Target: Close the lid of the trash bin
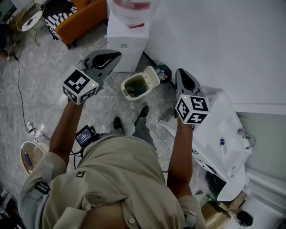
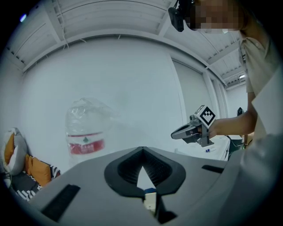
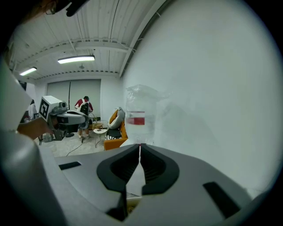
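Observation:
A small white trash bin [image 1: 135, 86] stands on the floor below me, its lid [image 1: 151, 76] tipped up and back so the dark inside shows. My left gripper [image 1: 117, 54] hangs in the air to the bin's upper left, my right gripper [image 1: 180, 71] to its right, both well above it. Neither touches the bin. In the left gripper view the jaws meet at their tips [image 2: 142, 148] with nothing between them, and the right gripper [image 2: 193, 130] shows across from it. The right gripper view has its jaws closed [image 3: 139, 145] too, facing a white wall. The bin is hidden in both gripper views.
A white water dispenser [image 1: 127, 42] with a big bottle [image 1: 133, 8] stands just behind the bin. An orange sofa [image 1: 82, 20] is at the back left, a white table [image 1: 225, 134] at the right. Cables [image 1: 20, 89] trail over the floor. A person [image 3: 84, 106] stands far off.

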`<control>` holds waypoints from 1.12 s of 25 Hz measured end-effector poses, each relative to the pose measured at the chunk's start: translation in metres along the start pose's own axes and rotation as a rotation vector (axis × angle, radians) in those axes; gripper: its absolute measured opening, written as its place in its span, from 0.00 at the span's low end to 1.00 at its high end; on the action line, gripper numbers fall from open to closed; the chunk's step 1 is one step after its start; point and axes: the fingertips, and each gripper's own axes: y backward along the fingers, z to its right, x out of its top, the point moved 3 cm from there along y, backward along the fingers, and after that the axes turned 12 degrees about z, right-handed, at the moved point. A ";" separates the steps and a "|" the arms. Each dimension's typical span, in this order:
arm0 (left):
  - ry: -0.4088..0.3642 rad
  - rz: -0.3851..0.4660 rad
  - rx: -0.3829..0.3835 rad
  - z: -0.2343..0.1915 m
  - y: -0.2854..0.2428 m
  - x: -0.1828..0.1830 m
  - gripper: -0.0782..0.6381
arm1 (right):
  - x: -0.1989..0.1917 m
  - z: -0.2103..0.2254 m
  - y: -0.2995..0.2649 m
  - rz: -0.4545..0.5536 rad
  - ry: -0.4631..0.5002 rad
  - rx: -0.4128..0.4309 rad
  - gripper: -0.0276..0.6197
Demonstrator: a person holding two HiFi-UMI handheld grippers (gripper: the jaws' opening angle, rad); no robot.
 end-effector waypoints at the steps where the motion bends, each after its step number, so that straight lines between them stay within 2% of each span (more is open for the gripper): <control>1: -0.001 -0.007 0.006 -0.002 0.000 -0.003 0.13 | -0.003 0.002 -0.005 -0.001 -0.006 0.003 0.08; 10: 0.004 -0.085 0.069 -0.022 0.000 -0.022 0.13 | -0.036 0.023 -0.055 -0.050 -0.056 0.060 0.09; 16: 0.044 -0.139 0.111 -0.030 -0.006 -0.049 0.13 | -0.075 0.044 -0.086 -0.130 -0.088 0.095 0.09; 28: 0.149 -0.230 0.179 -0.039 -0.020 -0.118 0.13 | -0.191 0.081 -0.145 -0.337 -0.146 0.142 0.09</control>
